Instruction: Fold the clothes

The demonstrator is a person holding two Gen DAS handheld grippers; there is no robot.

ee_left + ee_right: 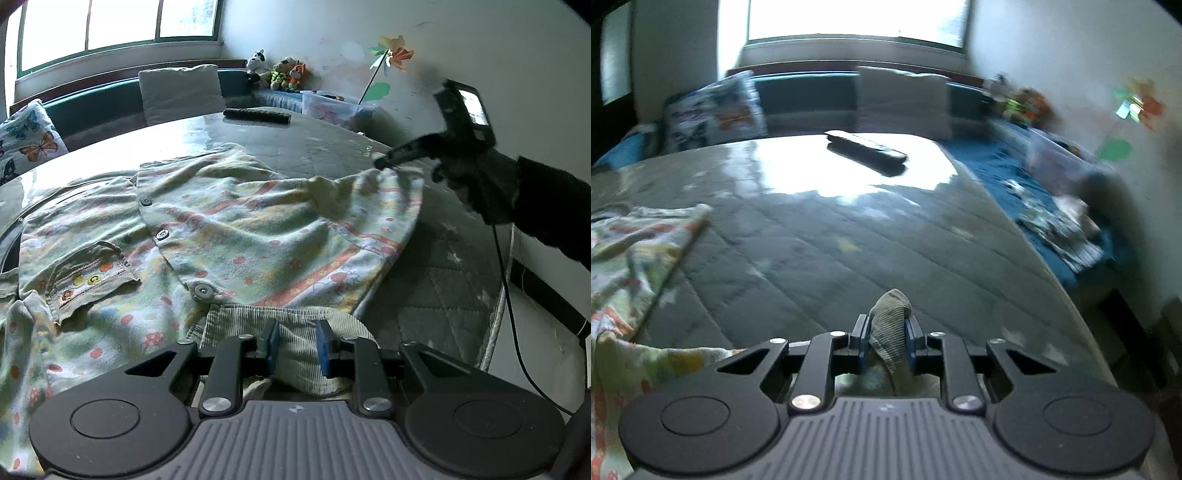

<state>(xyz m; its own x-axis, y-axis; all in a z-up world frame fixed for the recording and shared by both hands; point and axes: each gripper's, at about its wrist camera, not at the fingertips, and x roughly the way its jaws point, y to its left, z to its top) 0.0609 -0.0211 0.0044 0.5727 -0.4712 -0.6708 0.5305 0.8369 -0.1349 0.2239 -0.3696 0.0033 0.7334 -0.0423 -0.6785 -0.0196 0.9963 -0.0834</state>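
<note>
A child's floral button-front shirt [229,236] lies spread, front up, across the grey quilted surface [332,147], its corduroy pocket [92,280] at the left and a row of dark buttons [161,235] running down the placket. At the near edge, the left gripper [297,345] stands with its blue pads spread to either side of the shirt's corduroy trim [258,321], poised around the fabric but, by the look of it, not clamped. Farther right, the right gripper [384,160], held in a dark-sleeved hand, lifts the shirt's right edge clear of the surface; its own camera shows the pads pinching a tuft of ribbed corduroy cloth [890,314]. That view is blurred, so the gripper appears to be in motion. A black remote control [257,116] sits well apart at the far end, beyond the work. The step in hand appears to be the first lengthwise fold, the right side being raised to carry over the middle. The next move likely calls for the left gripper to close and anchor the trim while the right sweeps leftward, keeping the lifted edge taut so it lands flat along the button line.
</note>
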